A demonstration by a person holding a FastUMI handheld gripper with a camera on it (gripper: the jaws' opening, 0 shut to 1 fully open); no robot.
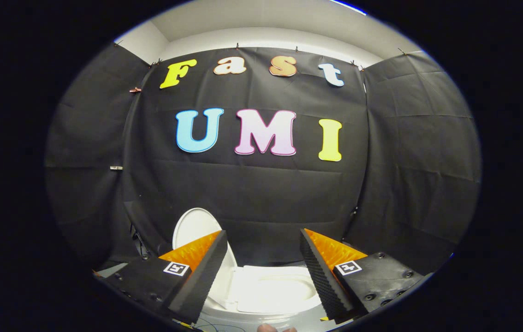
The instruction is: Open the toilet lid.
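Gripper view looks forward over a white toilet [261, 310] that stands against the black cloth wall [261, 193]. Beyond the left finger [199, 281] the lid [195, 228] stands raised, nearly upright and leaning back toward the wall, so it seems to rest there by its own weight and needs no holding. Its lower part is hidden behind this finger. Between the fingers and a little beyond them lies the open bowl [273, 290] with its pale rim, fully uncovered. The right finger [319, 276] is over the right side of the bowl and touches nothing that I can see.

The gripper [261, 244] is released: its fingers stand well apart, with only empty space and the bowl between them. I judge that the wide gap is there because the lid is free and no grasp is needed now. By how things lie, the task looks done or almost done. A small part of a hand [273, 328] shows just below the bowl.
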